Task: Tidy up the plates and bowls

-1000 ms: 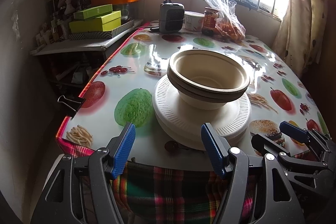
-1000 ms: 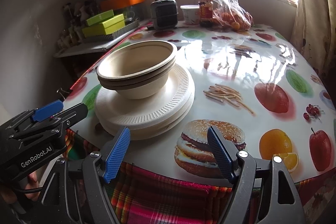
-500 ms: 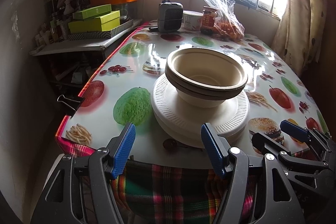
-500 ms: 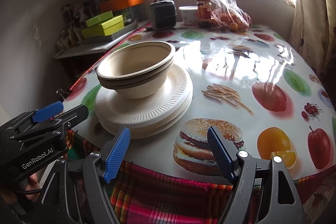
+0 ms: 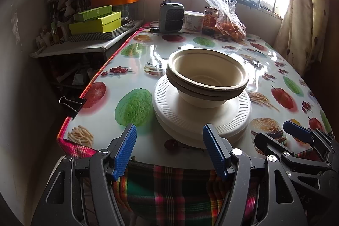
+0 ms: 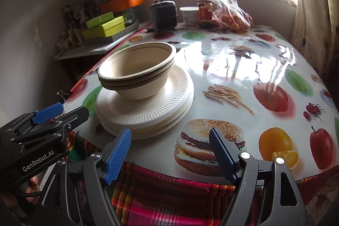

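Observation:
Nested beige paper bowls (image 5: 206, 77) (image 6: 137, 71) sit on a stack of white ribbed paper plates (image 5: 169, 107) (image 6: 169, 107) near the table's front edge. My left gripper (image 5: 169, 149) hovers open just in front of the stack, over the table's edge, with nothing between its blue pads. My right gripper (image 6: 169, 151) is open too, to the right of the stack above a printed burger, holding nothing. Each gripper shows in the other's view: the right gripper (image 5: 296, 137) at the lower right, the left gripper (image 6: 61, 111) at the lower left.
The table (image 5: 118, 99) has a glossy fruit-print cover over a plaid cloth. At its far end stand a small grey heater (image 5: 171, 17), a white tub (image 5: 193, 20), a jar (image 5: 209, 20) and a plastic bag of oranges (image 5: 231, 29). A binder clip (image 5: 71, 104) grips the left edge. Green boxes (image 5: 95, 22) rest on a side shelf.

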